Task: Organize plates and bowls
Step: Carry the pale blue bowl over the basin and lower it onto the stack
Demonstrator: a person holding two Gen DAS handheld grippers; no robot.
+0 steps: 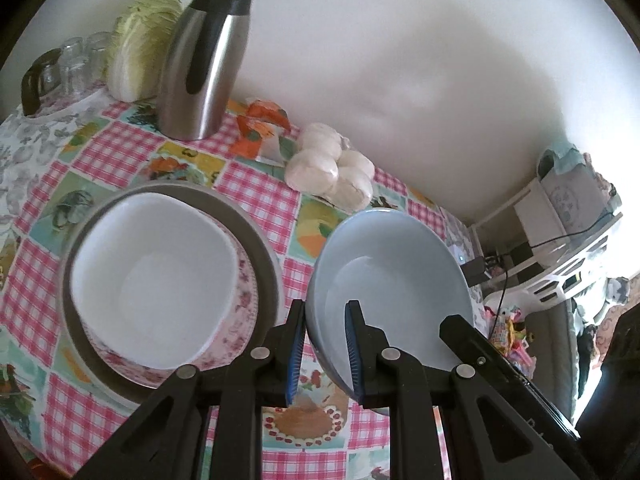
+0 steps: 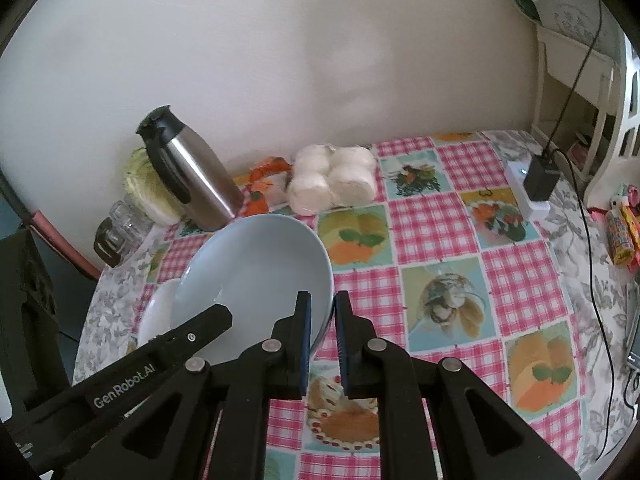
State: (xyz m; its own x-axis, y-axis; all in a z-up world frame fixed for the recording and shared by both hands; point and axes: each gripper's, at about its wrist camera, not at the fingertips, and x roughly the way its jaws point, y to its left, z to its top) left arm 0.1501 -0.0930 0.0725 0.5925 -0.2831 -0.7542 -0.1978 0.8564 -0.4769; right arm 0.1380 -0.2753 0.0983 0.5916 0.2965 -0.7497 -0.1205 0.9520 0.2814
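Note:
A pale blue bowl (image 1: 392,264) (image 2: 256,264) hangs tilted above the checked tablecloth, held at two points of its rim. My left gripper (image 1: 325,344) is shut on the near left part of the rim. My right gripper (image 2: 323,332) is shut on the rim's right side, and one of its fingers (image 1: 480,344) shows in the left wrist view. To the left stands a stack: a white bowl (image 1: 152,268) (image 2: 158,312) on a floral plate (image 1: 240,320), which lies on a grey plate (image 1: 260,240).
Along the wall stand a steel thermos jug (image 1: 204,60) (image 2: 192,176), a cabbage (image 1: 140,48), glass jars (image 1: 76,64), an orange packet (image 1: 260,120) and a bag of white buns (image 1: 332,168) (image 2: 332,184). A power strip with adapter (image 2: 532,184) sits at the table's far right.

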